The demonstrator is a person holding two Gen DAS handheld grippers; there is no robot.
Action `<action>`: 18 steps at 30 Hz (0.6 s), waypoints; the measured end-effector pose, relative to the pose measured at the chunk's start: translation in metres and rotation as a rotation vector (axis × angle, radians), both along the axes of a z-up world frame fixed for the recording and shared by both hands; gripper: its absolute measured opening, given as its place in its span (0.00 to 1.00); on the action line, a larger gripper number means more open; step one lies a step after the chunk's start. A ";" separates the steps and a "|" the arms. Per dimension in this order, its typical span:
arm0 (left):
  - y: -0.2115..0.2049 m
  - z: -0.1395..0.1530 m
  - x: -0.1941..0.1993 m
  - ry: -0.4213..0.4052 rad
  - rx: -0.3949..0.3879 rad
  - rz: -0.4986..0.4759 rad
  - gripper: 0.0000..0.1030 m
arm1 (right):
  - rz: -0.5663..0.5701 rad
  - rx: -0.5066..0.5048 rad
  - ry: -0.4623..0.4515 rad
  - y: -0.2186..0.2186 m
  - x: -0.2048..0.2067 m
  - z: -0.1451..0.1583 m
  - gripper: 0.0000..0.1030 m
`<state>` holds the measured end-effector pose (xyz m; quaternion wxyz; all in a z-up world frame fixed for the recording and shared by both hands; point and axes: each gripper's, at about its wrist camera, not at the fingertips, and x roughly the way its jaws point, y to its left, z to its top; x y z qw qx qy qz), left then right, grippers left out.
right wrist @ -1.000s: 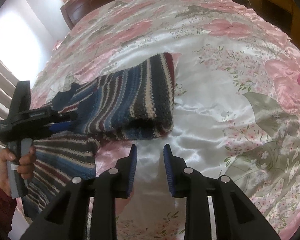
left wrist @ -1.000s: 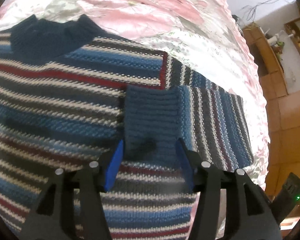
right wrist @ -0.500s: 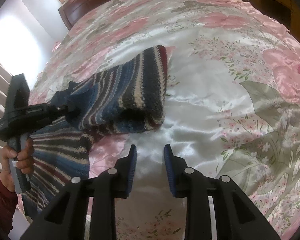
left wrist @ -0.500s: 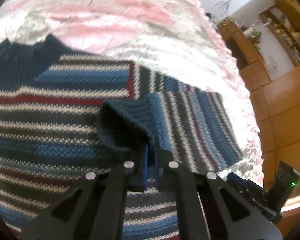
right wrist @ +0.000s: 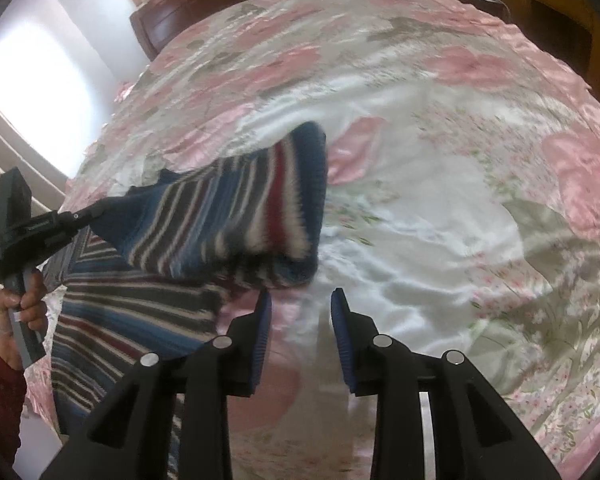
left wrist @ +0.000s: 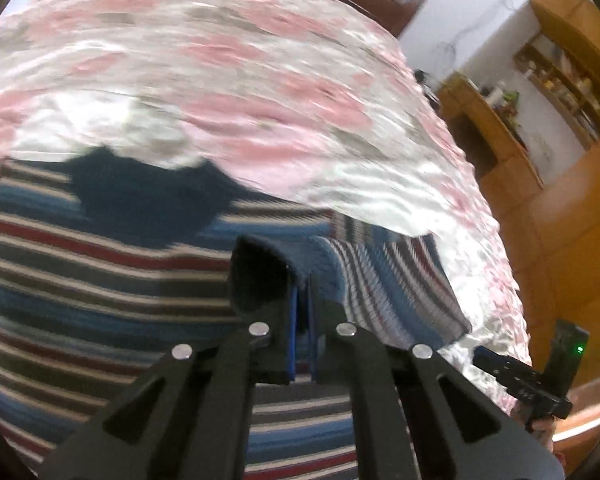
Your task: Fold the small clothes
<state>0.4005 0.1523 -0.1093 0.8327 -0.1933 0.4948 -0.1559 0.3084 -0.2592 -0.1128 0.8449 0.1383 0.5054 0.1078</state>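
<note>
pinching the striped sweater [left wrist: 100,280] sleeve [right wrist: 236,216], left claw [left wrist: 302,312] lifts it; right claw [right wrist: 300,320] gapes wide, empty.

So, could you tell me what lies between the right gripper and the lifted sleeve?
Only bare bedspread, seen in the right wrist view: the open right gripper hovers just short of the sleeve, which the left gripper holds.

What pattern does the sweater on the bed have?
The sweater has horizontal stripes of blue, grey, white and red, with a navy collar; clearest in the left wrist view.
</note>
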 end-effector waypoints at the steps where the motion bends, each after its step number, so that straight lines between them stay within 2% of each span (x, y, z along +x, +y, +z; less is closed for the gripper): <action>1: 0.015 0.001 0.001 -0.003 0.007 0.022 0.02 | 0.015 -0.005 -0.002 0.007 0.002 0.003 0.32; 7: 0.090 -0.002 0.008 -0.012 0.079 0.141 0.02 | 0.064 -0.013 0.003 0.046 0.017 0.004 0.38; 11: 0.127 -0.015 0.015 0.005 0.105 0.205 0.02 | 0.082 -0.027 0.037 0.075 0.036 -0.007 0.51; 16: 0.138 -0.043 0.020 0.052 0.114 0.212 0.03 | 0.032 -0.044 0.131 0.093 0.061 -0.034 0.51; 18: 0.135 -0.055 0.019 0.068 0.123 0.207 0.03 | 0.033 -0.045 0.164 0.096 0.064 -0.043 0.40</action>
